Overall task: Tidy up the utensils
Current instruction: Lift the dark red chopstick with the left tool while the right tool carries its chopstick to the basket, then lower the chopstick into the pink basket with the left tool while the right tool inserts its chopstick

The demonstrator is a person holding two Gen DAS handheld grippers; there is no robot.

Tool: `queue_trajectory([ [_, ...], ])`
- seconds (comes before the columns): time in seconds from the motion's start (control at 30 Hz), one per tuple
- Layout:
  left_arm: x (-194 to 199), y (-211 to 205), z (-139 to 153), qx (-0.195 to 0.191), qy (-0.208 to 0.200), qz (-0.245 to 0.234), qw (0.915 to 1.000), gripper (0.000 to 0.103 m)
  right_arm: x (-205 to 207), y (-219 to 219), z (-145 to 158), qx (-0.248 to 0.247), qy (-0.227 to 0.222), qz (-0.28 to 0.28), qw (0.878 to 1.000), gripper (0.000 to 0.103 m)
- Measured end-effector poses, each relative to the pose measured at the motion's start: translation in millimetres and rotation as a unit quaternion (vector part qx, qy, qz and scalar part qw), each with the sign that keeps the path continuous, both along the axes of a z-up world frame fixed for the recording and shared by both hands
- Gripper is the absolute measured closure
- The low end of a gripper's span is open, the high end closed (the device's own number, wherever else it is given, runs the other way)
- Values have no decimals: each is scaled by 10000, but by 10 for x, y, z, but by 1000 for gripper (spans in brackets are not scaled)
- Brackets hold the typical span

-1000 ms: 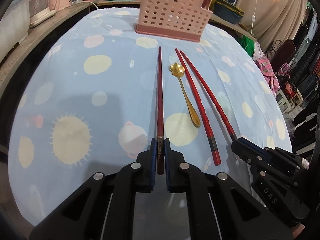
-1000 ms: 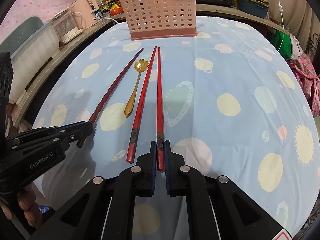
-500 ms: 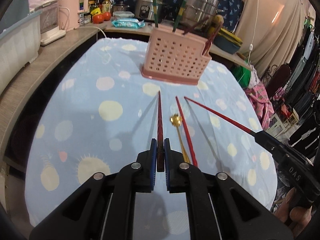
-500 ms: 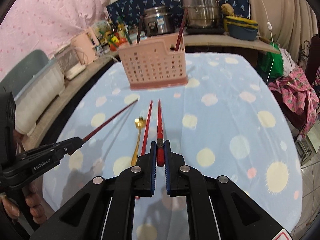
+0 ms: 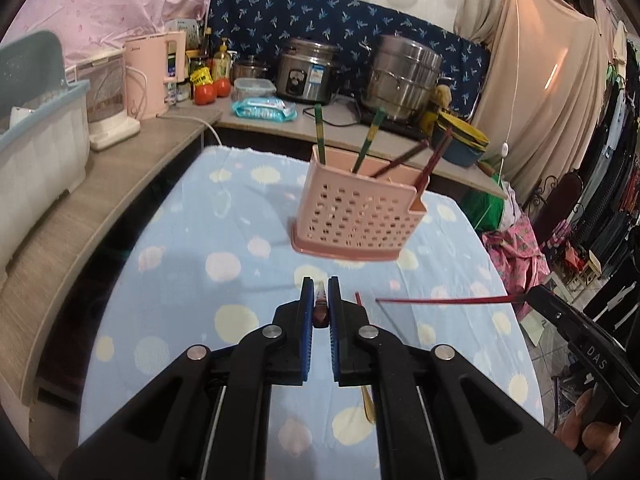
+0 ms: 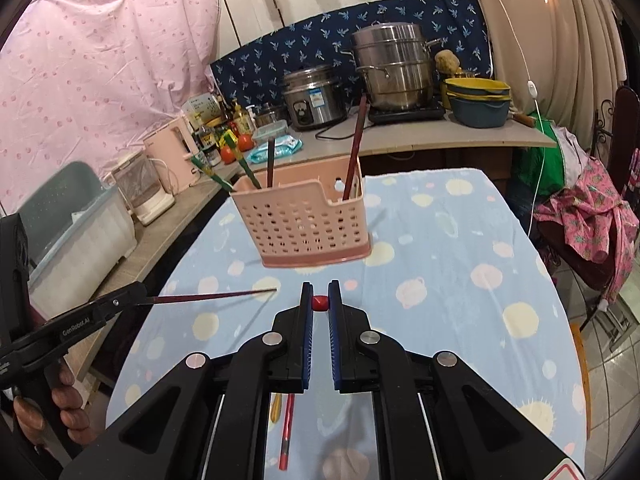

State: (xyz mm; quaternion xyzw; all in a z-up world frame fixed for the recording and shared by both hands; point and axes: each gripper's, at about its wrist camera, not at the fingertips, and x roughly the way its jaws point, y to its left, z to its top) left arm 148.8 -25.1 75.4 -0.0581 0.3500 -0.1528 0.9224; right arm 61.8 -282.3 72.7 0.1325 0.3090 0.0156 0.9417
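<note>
Above the blue spotted cloth (image 5: pixel 224 208) on the surface, we hold one red chopstick in each claw. The left claw (image 5: pixel 320 300) is pressed together on a dark red chopstick (image 5: pixel 319 307), seen end-on between the blue pads; from the right wrist view the same stick (image 6: pixel 212 297) juts out sideways from that claw (image 6: pixel 140 296), clear of the cloth. The right claw (image 6: pixel 320 300) is likewise pinched on a brighter red chopstick (image 6: pixel 319 303), which in the left wrist view (image 5: pixel 444 301) stretches across from the right claw (image 5: pixel 534 296) at the frame's edge.

Ahead of both claws stands the pink perforated holder (image 5: pixel 356 216), upright on the cloth, with several chopsticks (image 6: pixel 354 152) already leaning inside it.

Still lying on the cloth beneath our claws are a third red chopstick (image 6: pixel 286 432) and a gold spoon (image 5: pixel 368 406), side by side and mostly hidden behind the claw bodies.

Part of a hand (image 6: pixel 48 412) grips the left claw's handle.
</note>
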Motion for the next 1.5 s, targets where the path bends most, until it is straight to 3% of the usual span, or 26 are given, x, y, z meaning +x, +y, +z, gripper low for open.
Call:
queue_trajectory([
  [0.57,423,-76,434,-123,-394,40,9991,96,431,-146,419,15,-451,-46,9990,96],
  [0.87,646,-104,961,-298,-939,4,9951,96,728,-216,794,19,-855,-54,9963,96],
  [1.23,1048,-167,1715,-458,-1798,188,9825,96,1183,-328,1438,-47,-1549,-180,9878,96],
  [1.37,1231,-186,1737,-384,-1848,273,9817,96,1396,-335,1521,3,-1655,-281,9858,96],
  [1.5,1410,-203,1608,-373,-1709,318,9841,96,1640,-336,1405,110,-1530,-313,9877,96],
])
